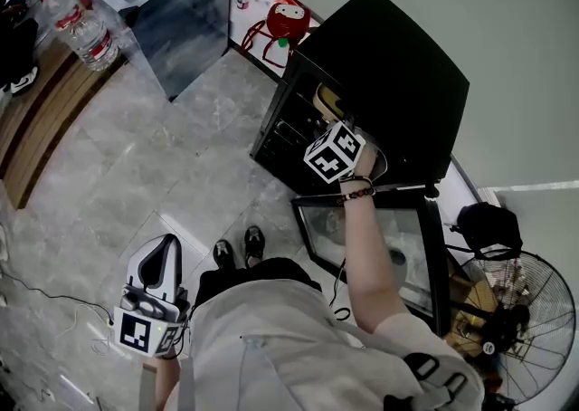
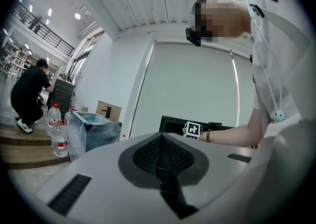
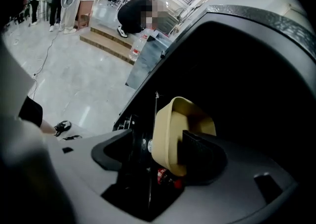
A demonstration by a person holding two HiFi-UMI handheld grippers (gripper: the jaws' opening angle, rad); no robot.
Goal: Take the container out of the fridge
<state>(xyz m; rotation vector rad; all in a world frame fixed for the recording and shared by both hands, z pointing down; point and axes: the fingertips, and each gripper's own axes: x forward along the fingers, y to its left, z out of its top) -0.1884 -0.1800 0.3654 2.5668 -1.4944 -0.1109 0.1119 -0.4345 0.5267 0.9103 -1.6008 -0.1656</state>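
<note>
Right claw point(image 3: 155, 144) is at the mouth of the open black fridge point(image 1: 398, 74), jaws apart around one wall of the beige container point(image 3: 170, 119), which sits just inside the fridge. Left claw point(image 2: 160, 161) hangs low beside the person, jaws together, empty.

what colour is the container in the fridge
Pale beige. The open plastic container shows best in the right gripper view.
</note>
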